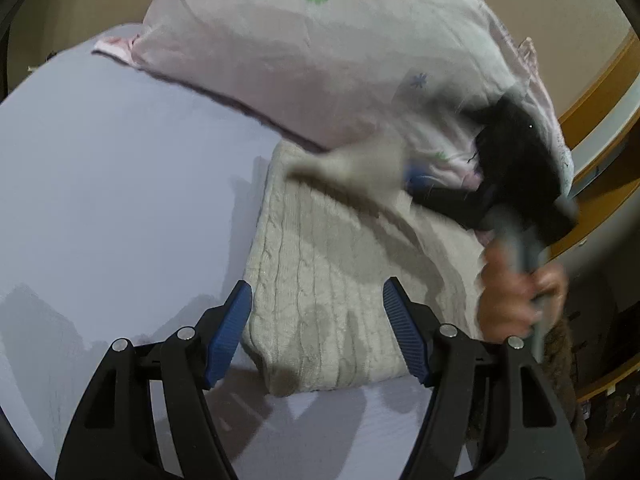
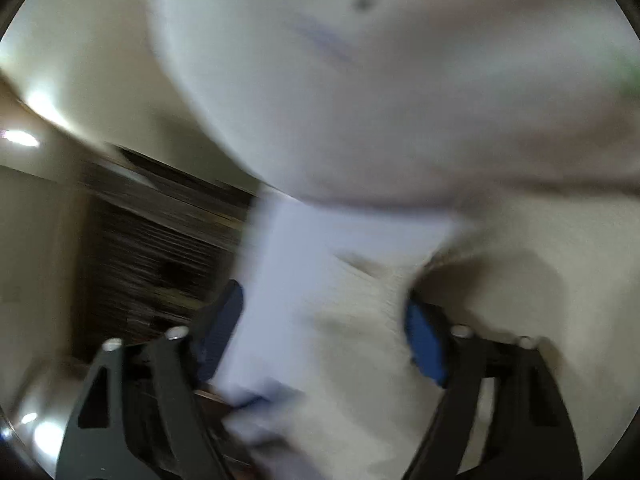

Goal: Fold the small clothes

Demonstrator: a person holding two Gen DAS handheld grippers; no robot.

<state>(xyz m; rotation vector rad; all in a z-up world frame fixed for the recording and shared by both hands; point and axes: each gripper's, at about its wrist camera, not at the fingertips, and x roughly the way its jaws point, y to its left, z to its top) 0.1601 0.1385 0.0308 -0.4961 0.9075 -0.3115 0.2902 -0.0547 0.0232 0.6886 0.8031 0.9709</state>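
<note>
A cream cable-knit garment (image 1: 328, 272) lies folded on the pale lilac bed sheet (image 1: 120, 184). My left gripper (image 1: 318, 322) is open, its blue pads on either side of the garment's near left part, just above it. The right gripper (image 1: 416, 178) appears blurred at the garment's far right; a loose cream flap (image 1: 360, 164) of the knit hangs blurred in front of its fingers. In the right wrist view, my right gripper (image 2: 324, 336) has its jaws wide apart, with blurred cream knit (image 2: 360, 320) between them.
A pink-white flowered pillow (image 1: 320, 60) lies behind the garment. The hand (image 1: 516, 296) holding the right gripper is at the right. A wooden bed frame (image 1: 600, 92) borders the right side. Dark furniture (image 2: 152, 248) shows left in the right wrist view.
</note>
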